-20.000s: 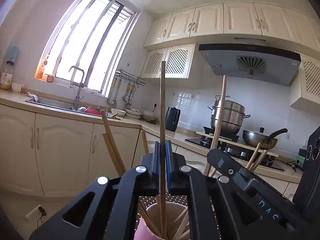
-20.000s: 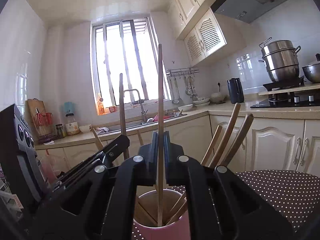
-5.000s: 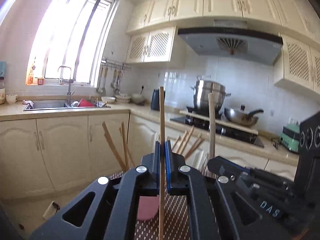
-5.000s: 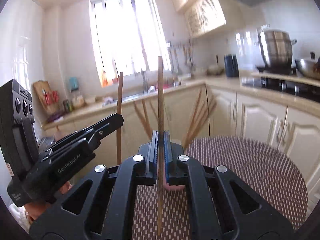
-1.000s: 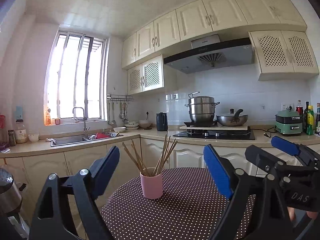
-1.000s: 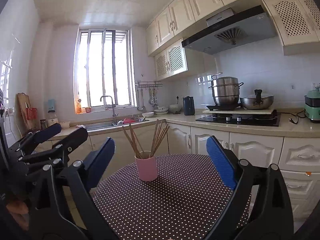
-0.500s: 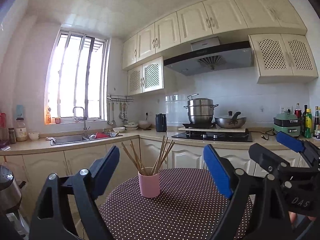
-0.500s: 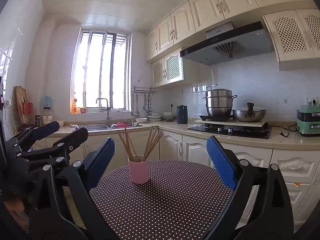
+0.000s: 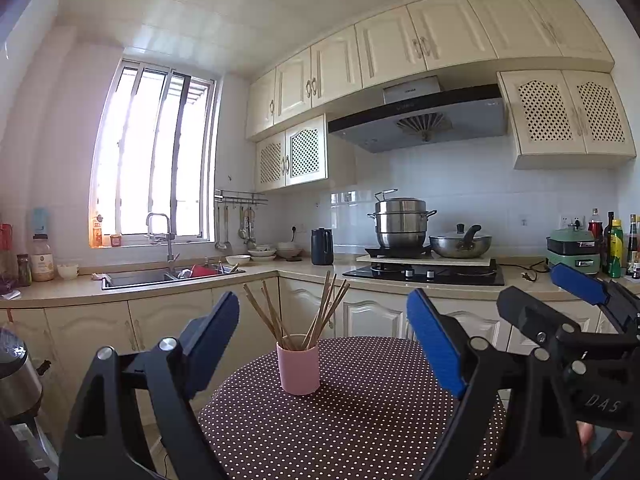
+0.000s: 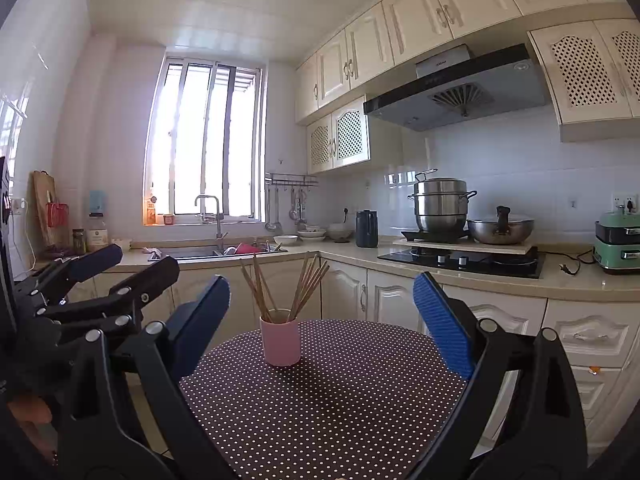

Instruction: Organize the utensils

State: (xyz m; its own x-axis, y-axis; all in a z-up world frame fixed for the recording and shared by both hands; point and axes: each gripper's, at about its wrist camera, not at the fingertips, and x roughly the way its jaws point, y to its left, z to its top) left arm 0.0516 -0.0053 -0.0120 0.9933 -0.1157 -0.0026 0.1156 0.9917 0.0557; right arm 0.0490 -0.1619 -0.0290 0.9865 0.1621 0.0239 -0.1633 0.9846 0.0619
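With the wooden chopsticks point(image 9: 320, 312) gathered in the pink cylindrical cup point(image 9: 298, 368), left gripper point(image 9: 320, 344) and right gripper point(image 10: 320, 320) both gape empty; task seemingly complete, nothing further needed

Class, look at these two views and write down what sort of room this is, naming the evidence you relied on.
A home kitchen, most likely. A sink with a tap sits under the window, a steamer pot stands on the hob below an extractor hood, and wall cabinets line the walls.
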